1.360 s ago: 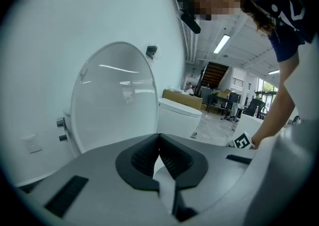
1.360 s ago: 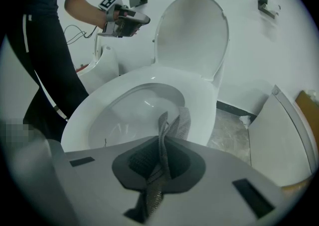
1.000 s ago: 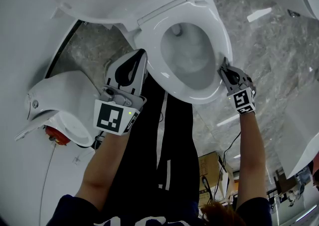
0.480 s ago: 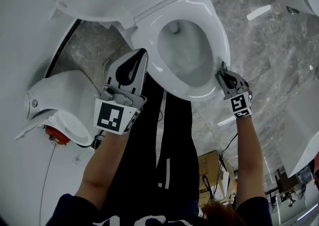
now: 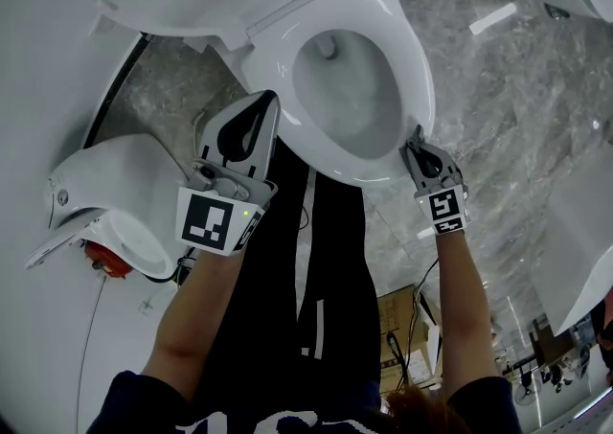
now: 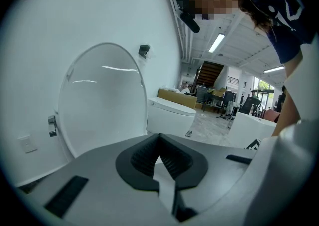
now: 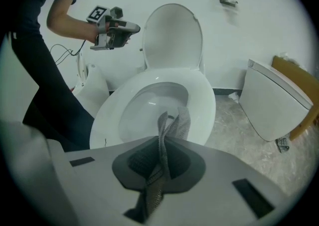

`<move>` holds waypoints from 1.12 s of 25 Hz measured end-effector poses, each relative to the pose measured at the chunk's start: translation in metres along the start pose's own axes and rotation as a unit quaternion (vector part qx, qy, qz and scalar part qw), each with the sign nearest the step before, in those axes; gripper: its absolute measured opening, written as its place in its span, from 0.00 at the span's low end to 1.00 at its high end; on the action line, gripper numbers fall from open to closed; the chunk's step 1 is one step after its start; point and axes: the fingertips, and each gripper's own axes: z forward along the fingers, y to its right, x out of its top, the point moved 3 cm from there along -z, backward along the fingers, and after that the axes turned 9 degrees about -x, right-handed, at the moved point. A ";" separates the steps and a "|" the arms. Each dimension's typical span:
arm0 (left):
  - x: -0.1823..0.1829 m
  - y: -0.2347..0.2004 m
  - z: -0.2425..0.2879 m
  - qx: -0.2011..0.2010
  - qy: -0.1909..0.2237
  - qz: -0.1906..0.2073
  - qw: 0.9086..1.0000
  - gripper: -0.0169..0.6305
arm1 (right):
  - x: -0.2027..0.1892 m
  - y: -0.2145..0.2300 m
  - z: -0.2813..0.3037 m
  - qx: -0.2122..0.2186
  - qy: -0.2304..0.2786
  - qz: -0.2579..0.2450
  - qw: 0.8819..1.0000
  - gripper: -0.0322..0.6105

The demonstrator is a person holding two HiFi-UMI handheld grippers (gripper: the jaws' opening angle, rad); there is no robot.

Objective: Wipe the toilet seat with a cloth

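Right tongs (image 7: pixel 162 139) clamped on grey cloth (image 7: pixel 173 122); cloth sticks out over front rim of seat (image 7: pixel 204 103). Lid (image 7: pixel 172 40) upright. Left tongs (image 6: pixel 159 139) closed, tips together, nothing between; held left of seat, apart from it

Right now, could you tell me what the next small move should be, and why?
Probably slide the cloth along the seat rim: the right hand-held gripper is shut on it at the seat's near edge. The left hand-held gripper is shut, empty, off the seat.
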 end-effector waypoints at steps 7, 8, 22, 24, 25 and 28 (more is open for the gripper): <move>-0.003 0.010 0.000 -0.002 -0.003 0.000 1.000 0.04 | -0.003 -0.008 -0.002 -0.019 -0.005 0.052 0.998 0.09; -0.004 0.012 0.000 -0.003 -0.003 0.001 1.000 0.04 | -0.004 -0.010 -0.003 -0.018 -0.007 0.054 0.998 0.09; -0.008 0.014 -0.005 0.008 -0.003 -0.004 1.000 0.04 | -0.009 -0.060 -0.004 -0.048 -0.020 0.129 0.990 0.09; -0.009 0.014 -0.007 0.010 -0.003 -0.005 1.000 0.04 | -0.009 -0.064 -0.004 -0.056 -0.023 0.144 0.988 0.09; -0.009 0.013 -0.007 0.011 -0.003 -0.006 1.000 0.04 | -0.009 -0.065 -0.004 -0.060 -0.024 0.152 0.986 0.09; -0.010 0.012 -0.008 0.013 -0.003 -0.008 1.000 0.04 | -0.008 -0.068 -0.003 -0.073 -0.029 0.173 0.982 0.09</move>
